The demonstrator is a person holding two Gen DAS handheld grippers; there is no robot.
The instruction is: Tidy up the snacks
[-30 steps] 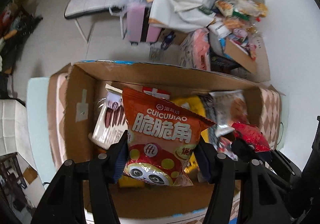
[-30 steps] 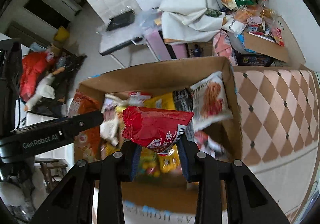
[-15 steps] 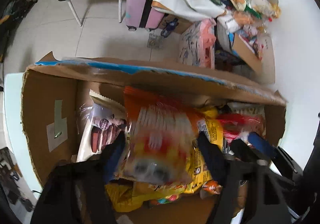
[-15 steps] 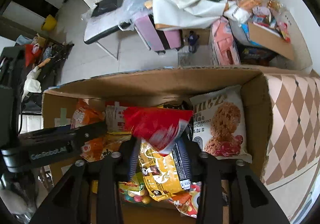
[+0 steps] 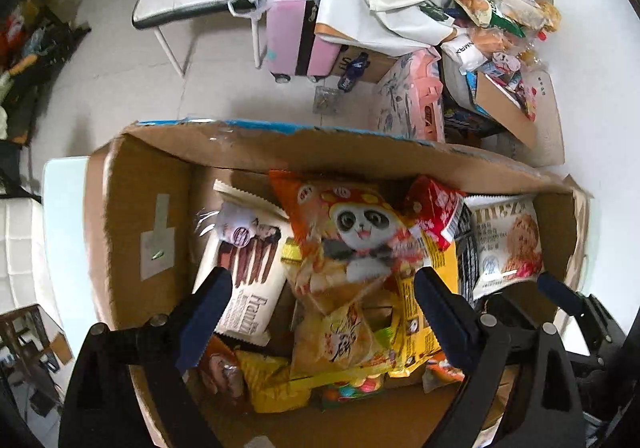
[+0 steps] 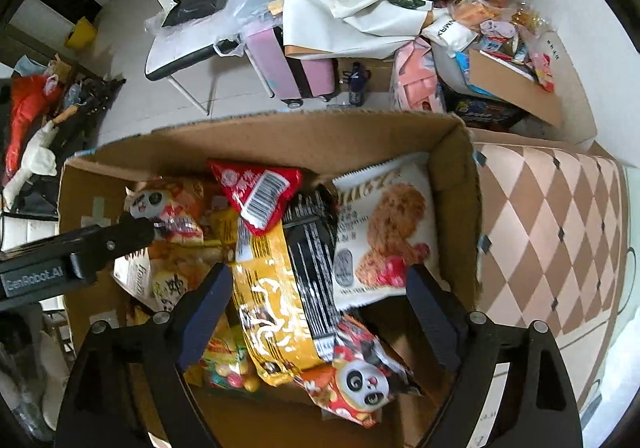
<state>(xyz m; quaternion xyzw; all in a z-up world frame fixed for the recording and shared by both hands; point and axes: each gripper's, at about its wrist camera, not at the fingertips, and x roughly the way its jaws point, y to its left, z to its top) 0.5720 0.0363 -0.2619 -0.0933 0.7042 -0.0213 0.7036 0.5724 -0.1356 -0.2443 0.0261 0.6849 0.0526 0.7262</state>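
An open cardboard box point(image 5: 132, 215) holds several snack bags. My left gripper point(image 5: 324, 304) hangs over it, its jaws opening, with no pad touching anything. The orange panda bag point(image 5: 352, 232) lies loose on the pile below it, beside a white chocolate-stick box point(image 5: 244, 260). My right gripper point(image 6: 316, 308) is also opening, clear of the bags. The red packet point(image 6: 260, 191) rests free on a yellow bag point(image 6: 272, 296) and a black packet point(image 6: 316, 260). A white cookie bag point(image 6: 384, 232) leans at the box's right wall. The left gripper's finger point(image 6: 100, 244) shows in the right wrist view.
The box stands on a table with a brown diamond-patterned cloth point(image 6: 552, 232). Beyond it on the tiled floor are a pink suitcase point(image 5: 296, 39), a white chair point(image 5: 192, 3), a pink carton point(image 5: 412, 103) and another cardboard box heaped with snacks point(image 5: 504, 47).
Both grippers went from shut to wide open. The orange panda bag dropped from the left gripper and the red packet from the right; both now lie on the pile in the box.
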